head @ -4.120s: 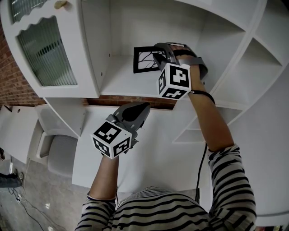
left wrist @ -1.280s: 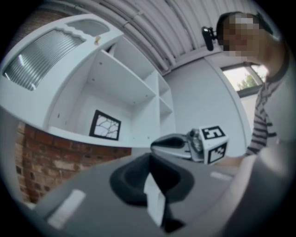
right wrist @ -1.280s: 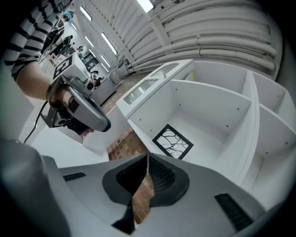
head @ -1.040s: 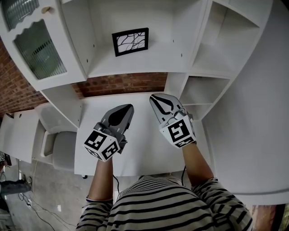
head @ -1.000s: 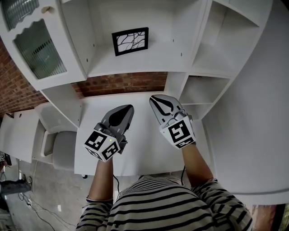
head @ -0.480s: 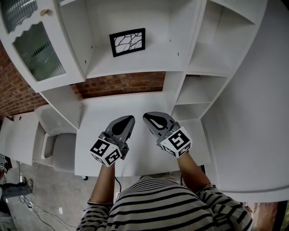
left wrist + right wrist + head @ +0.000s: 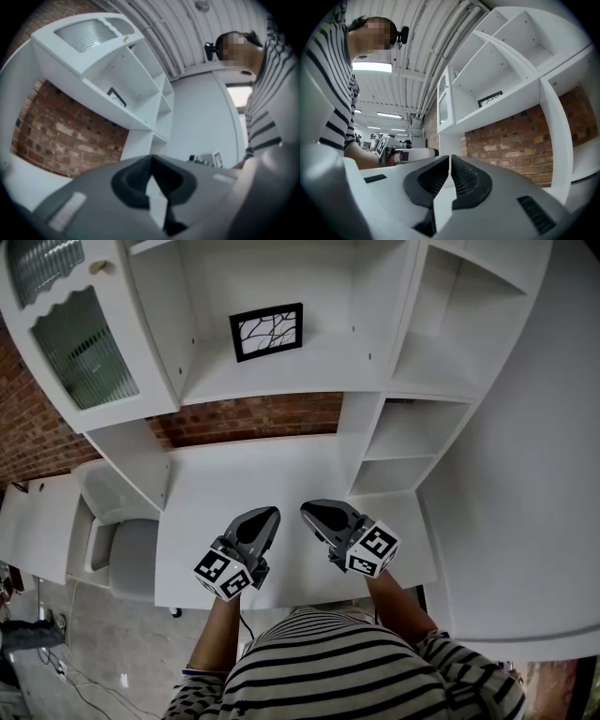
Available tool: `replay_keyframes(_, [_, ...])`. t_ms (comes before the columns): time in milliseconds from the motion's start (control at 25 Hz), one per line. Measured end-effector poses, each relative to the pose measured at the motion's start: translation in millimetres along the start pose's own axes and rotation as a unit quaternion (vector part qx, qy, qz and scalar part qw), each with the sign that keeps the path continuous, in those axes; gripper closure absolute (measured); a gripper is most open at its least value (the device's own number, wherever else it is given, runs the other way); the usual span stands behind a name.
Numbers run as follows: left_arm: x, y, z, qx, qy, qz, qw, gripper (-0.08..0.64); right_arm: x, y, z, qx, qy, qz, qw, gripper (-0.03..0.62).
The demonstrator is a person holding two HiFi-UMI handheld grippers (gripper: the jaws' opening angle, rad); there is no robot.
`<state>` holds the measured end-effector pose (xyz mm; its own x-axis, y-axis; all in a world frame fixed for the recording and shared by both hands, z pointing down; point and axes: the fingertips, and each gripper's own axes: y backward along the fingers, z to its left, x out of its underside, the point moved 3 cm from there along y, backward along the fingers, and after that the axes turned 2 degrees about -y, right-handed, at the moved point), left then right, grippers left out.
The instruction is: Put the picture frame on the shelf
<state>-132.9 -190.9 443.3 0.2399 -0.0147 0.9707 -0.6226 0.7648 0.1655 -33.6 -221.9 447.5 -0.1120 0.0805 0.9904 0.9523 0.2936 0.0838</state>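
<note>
The black-framed rectangular picture frame (image 7: 267, 331) with a white, black-branched print stands upright on the white wooden shelf (image 7: 309, 381), near its back wall, left of centre, facing outward.

Right gripper (image 7: 306, 510) has left the picture frame (image 7: 266, 332); it and left gripper (image 7: 272, 513) dropped toward the desk (image 7: 234, 474)

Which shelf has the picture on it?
The wide shelf beside the glass door holds the picture frame; the small cubbies to its right hold nothing.
</note>
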Motion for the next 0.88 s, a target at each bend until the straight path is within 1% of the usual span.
replay_keyframes(80, [5,3,-2,0.004,-0.004,0.001,1.0000,0.552,10,2,1,-0.010,-0.015,0.000,1.000,0.572])
replay_keyframes(160, [11,5,-3,0.005,-0.005,0.000,1.0000,0.552,20,5,3,-0.018,-0.041,-0.001,0.999,0.572])
replay_keyframes(280, [23,8,-5,0.007,0.007,-0.002,0.9999,0.552,34,8,9,-0.027,-0.063,0.008,0.998,0.572])
replay_keyframes(440, [35,13,-15,0.021,0.012,0.015,0.9996,0.552,46,8,23,-0.036,-0.055,0.029,0.997,0.572])
replay_keyframes(600, [42,17,-25,0.026,0.014,0.025,0.9993,0.552,46,10,35,-0.040,-0.057,0.026,0.997,0.572])
replay_keyframes(800, [40,20,-32,0.034,0.014,0.023,0.9991,0.552,40,11,45,-0.043,-0.055,0.021,0.997,0.572])
replay_keyframes(880, [34,20,-37,0.040,0.006,0.022,0.9990,0.552,39,12,47,-0.043,-0.054,0.022,0.997,0.572])
